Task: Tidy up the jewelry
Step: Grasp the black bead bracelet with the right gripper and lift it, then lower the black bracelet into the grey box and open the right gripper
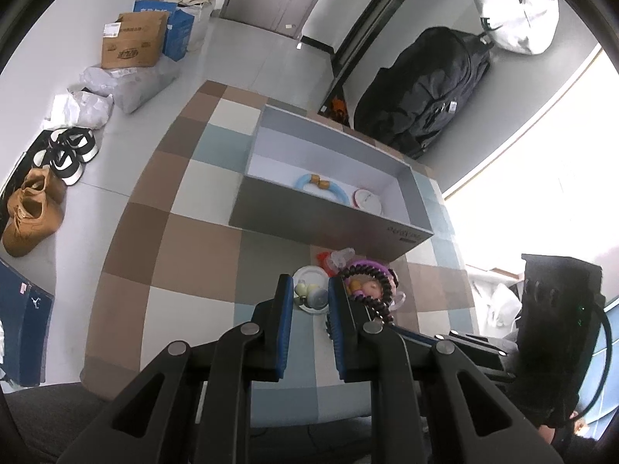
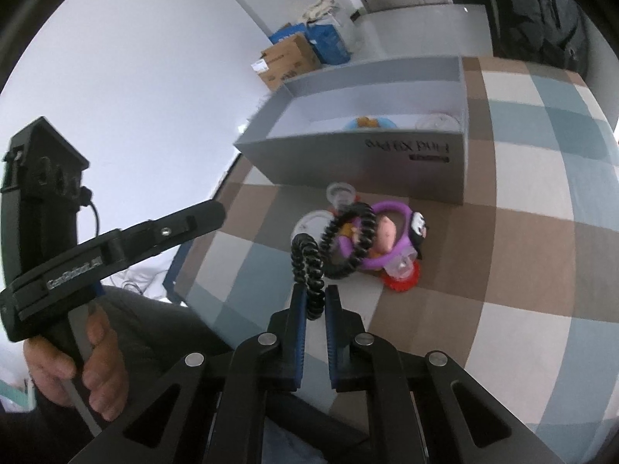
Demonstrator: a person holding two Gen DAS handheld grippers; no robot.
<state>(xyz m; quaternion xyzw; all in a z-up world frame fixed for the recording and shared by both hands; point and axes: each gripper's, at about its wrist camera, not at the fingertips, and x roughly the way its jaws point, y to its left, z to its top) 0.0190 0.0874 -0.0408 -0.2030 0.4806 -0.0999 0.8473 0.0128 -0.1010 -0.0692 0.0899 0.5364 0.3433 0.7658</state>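
Checked cloth (image 1: 201, 247) in brown, blue and cream squares covers the surface, and one grey box (image 1: 329, 228) stands open on it. Inside the box lie two things: one blue ring (image 1: 315, 189) with a tan bead on it, and one white round piece (image 1: 367, 201) just beside it. Against the near wall of the box sits a small heap: one white dish (image 1: 309, 290) holding a few pale trinkets, one purple ring (image 2: 383, 232), one penguin charm (image 2: 416, 232) and two clear cups (image 2: 340, 193) on red bases.

One dark bead bracelet (image 2: 336, 247) hangs in the air over that heap, near the box front. The right gripper (image 2: 316, 301) pinches its lower end between its blue pads, jaws drawn close on the beads; the loop curls up and away toward the purple ring. The left gripper (image 1: 307, 294) hovers above the dish with its jaws spread and nothing between them; the bracelet passes just beside its right finger (image 1: 340, 309).

Beyond the box, on the floor: one black bag (image 1: 429, 89), one white bag (image 1: 514, 11), one cardboard carton (image 1: 131, 42), two tan boots (image 1: 33, 212) and a pair of black-and-white shoes (image 1: 69, 154).
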